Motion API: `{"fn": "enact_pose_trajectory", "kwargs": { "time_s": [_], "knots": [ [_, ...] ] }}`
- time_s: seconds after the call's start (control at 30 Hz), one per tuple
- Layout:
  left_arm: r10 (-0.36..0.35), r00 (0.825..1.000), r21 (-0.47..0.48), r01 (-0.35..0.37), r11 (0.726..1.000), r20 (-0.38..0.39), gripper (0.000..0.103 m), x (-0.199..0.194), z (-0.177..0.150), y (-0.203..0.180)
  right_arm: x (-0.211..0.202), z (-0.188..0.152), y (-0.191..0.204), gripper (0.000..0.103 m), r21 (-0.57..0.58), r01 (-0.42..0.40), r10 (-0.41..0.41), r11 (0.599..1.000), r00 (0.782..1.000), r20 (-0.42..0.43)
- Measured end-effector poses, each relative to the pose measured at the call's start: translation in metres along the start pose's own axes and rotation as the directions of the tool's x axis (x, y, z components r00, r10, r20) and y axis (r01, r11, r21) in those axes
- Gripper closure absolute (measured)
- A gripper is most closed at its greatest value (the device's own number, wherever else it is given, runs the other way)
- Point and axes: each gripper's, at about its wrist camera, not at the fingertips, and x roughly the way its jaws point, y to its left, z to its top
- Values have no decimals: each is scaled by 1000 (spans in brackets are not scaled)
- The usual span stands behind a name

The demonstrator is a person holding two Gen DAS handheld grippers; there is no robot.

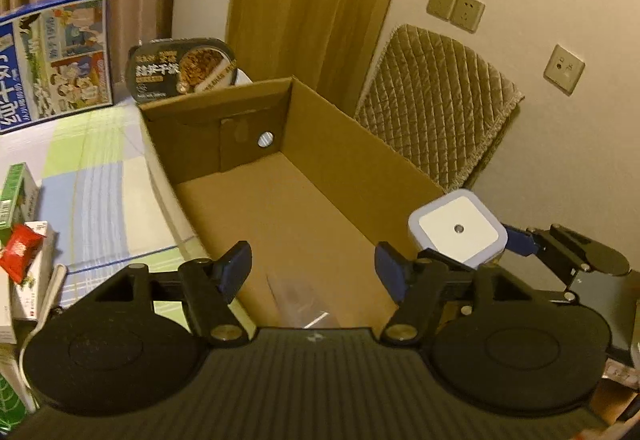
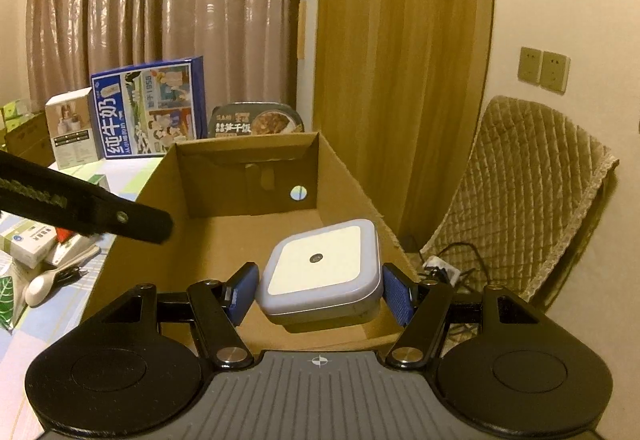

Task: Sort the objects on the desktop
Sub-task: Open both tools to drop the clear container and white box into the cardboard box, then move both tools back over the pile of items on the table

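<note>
Cardboard box (image 2: 352, 180), one, right fingers (image 2: 320, 290) clamping one square white night light (image 2: 322, 266), left fingers (image 1: 314, 272) parted, empty.

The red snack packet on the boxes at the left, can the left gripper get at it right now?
Probably yes: the left gripper is open and empty over the cardboard box, and the red snack packet lies uncovered on top.

Cardboard box (image 1: 332, 176): near end hidden behind the left gripper (image 1: 314, 272) body; something clear and shiny lies on its floor there, too blurred to identify. Ready-meal tray (image 1: 182, 70) half hidden behind the box's far wall. Milk carton (image 1: 52, 60) cut by the frame's left edge. Small boxes and a red packet (image 1: 18, 250) on the desk (image 1: 92, 176) clipped too (print unreadable). Night light (image 2: 320, 268): underside hidden. Spoon (image 2: 44, 286) handle partly covered.
</note>
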Motion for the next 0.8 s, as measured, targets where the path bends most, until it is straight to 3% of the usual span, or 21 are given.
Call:
{"fn": "enact_pose_trajectory", "kwargs": {
  "time_s": [0.17, 0.27, 0.57, 0.8],
  "knots": [
    [42, 999, -15, -42, 999, 29, 40, -21, -3, 15, 2, 4, 5, 39, 15, -42, 42, 999, 999, 4],
    [63, 997, -48, -61, 997, 39, 40, -35, -8, 28, -4, 6, 8, 25, 16, -37, 36, 999, 999, 28],
    [130, 990, -74, -126, 989, 47, 39, -73, -39, 51, -42, -1, 39, 23, 8, -66, 66, 998, 996, 52],
    [214, 976, -115, -210, 971, 29, 36, -116, -79, 83, -66, -3, 99, 19, -25, -202, 203, 979, 975, 86]
  ]
}}
